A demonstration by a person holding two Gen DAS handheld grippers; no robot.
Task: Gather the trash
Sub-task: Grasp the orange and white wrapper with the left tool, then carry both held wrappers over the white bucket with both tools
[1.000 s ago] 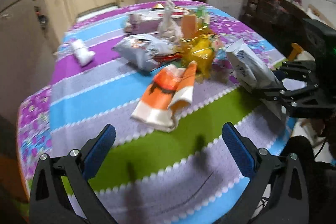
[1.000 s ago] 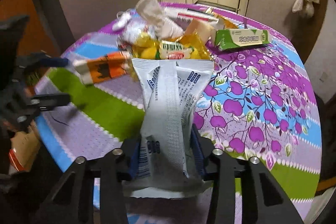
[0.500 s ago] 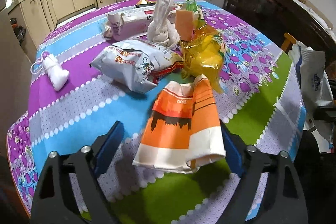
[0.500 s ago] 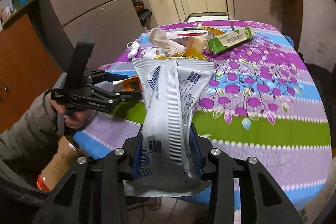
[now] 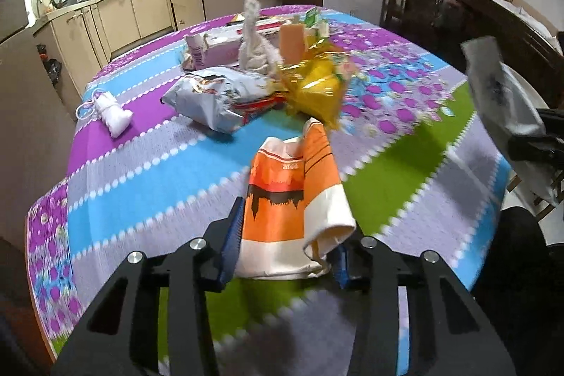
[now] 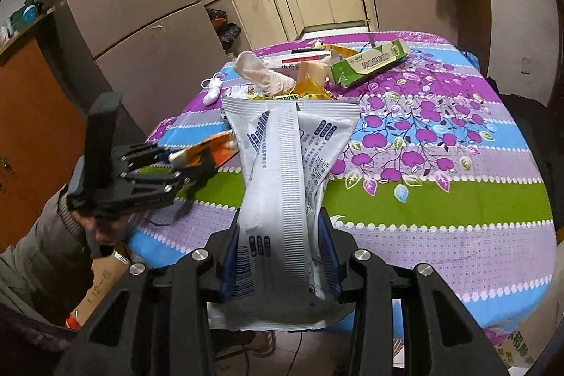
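Here, the orange-and-white wrapper sat pinched between the blue pads of our left gripper, its near end clamped and its far end sticking out over the striped tablecloth. From the right wrist view we saw the same wrapper held above the table's near edge, clear of the cloth as far as we could tell. Our right gripper was clenched on a white pouch with blue print, which stood upright between the pads — its top flared wide, its bottom edge hanging below the fingers, out past the table's edge.

Farther back on the cloth lay the remaining litter in a loose heap: a silver snack bag on its side, a crumpled yellow cellophane wrapper just beside it, a knotted white rag rising behind them, and a pale pink box touching the heap at the far side. A green-and-white carton lay tilted at the heap's far end. A small white bundle with a string rested well apart — off by the table's left edge.
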